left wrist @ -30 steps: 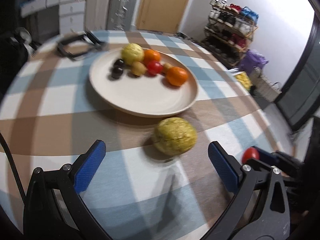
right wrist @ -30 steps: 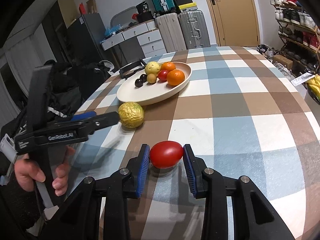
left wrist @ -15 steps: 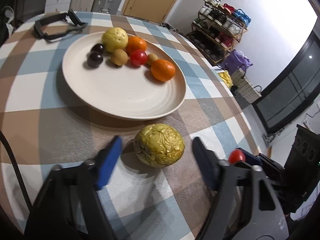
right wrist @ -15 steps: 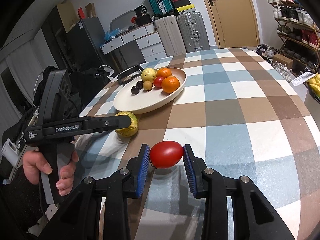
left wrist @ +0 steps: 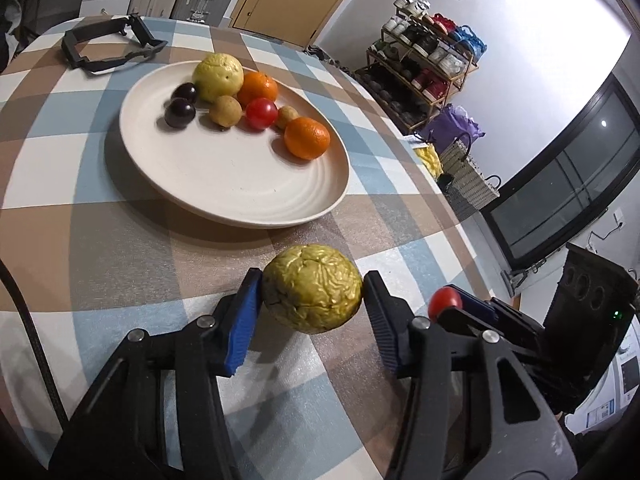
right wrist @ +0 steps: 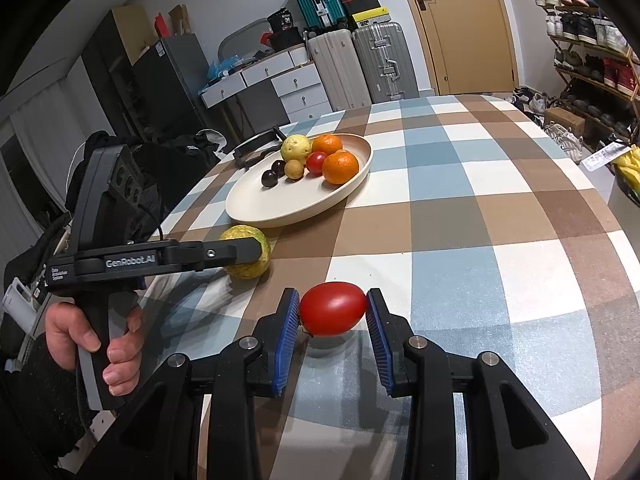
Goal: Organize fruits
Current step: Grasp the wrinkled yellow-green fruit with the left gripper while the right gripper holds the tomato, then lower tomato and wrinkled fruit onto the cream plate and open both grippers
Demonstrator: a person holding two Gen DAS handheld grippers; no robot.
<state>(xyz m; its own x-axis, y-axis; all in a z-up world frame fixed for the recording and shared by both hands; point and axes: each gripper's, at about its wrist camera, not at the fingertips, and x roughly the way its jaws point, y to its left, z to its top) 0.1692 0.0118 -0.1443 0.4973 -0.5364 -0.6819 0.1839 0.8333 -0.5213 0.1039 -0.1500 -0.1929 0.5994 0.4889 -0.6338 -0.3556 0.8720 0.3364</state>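
Observation:
My left gripper (left wrist: 312, 306) is shut on a wrinkled yellow-green fruit (left wrist: 313, 299) just in front of the cream plate (left wrist: 248, 196); the fruit also shows in the right wrist view (right wrist: 250, 254). The plate (right wrist: 256, 212) holds a yellow guava (left wrist: 218, 77), two oranges (left wrist: 307, 138), a red tomato (left wrist: 261, 113), two dark plums (left wrist: 180, 113) and small brown fruits. My right gripper (right wrist: 332, 314) is shut on a red tomato (right wrist: 333, 309) held just above the checked tablecloth; it shows at the right in the left wrist view (left wrist: 444, 299).
A black frame-like object (left wrist: 108, 46) lies on the table behind the plate. The round table's edge (left wrist: 448, 208) curves on the right. Suitcases (right wrist: 360, 64), drawers and a shoe rack (left wrist: 428, 60) stand beyond the table.
My left gripper moved forward around the wrinkled fruit and closed on it. My right gripper kept its hold on the red tomato and barely moved.

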